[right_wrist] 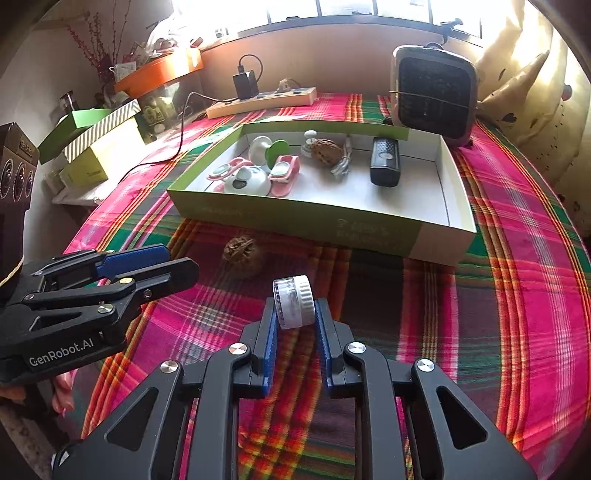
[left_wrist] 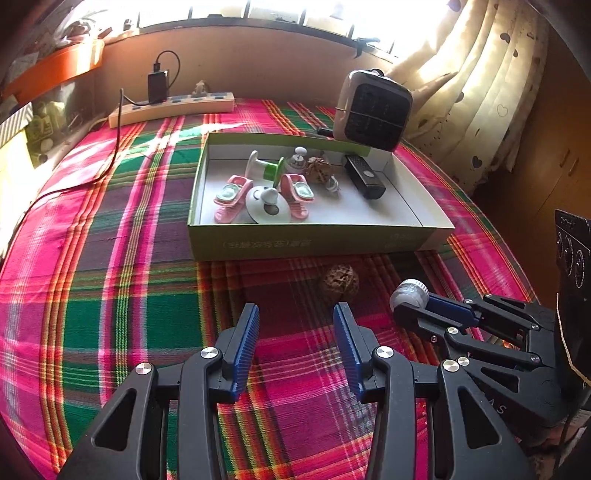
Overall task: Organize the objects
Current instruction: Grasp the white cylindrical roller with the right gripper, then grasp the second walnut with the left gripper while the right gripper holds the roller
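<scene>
We're over a table draped in a loud plaid cloth (left_wrist: 110, 295), pink, green and purple, with sunlight washing in from the window (right_wrist: 369, 11) along the far wall. A cream curtain (left_wrist: 480, 92) with small dark hearts hangs at the right. Against the wall lies a power strip (left_wrist: 173, 107) with a black charger (left_wrist: 158, 86) plugged in, and a boxy little heater (right_wrist: 434, 96) stands behind the open green cardboard box (right_wrist: 295, 218).

That box holds pink clips, a white and green piece, a walnut, a dark remote and other small bits.

The right gripper (right_wrist: 295, 321) is clamped on a small clear jar (right_wrist: 293, 306) with a white ribbed cap, held on its side just above the cloth in front of the box. The left gripper (left_wrist: 295, 325) has its blue pads parted about halfway, nothing between them, pointing at a lone walnut (left_wrist: 339, 282) lying on the cloth just short of the box's near wall.

Off to the left, stacked boxes (right_wrist: 96, 147) and an orange shelf (right_wrist: 162, 70) crowd the corner.
</scene>
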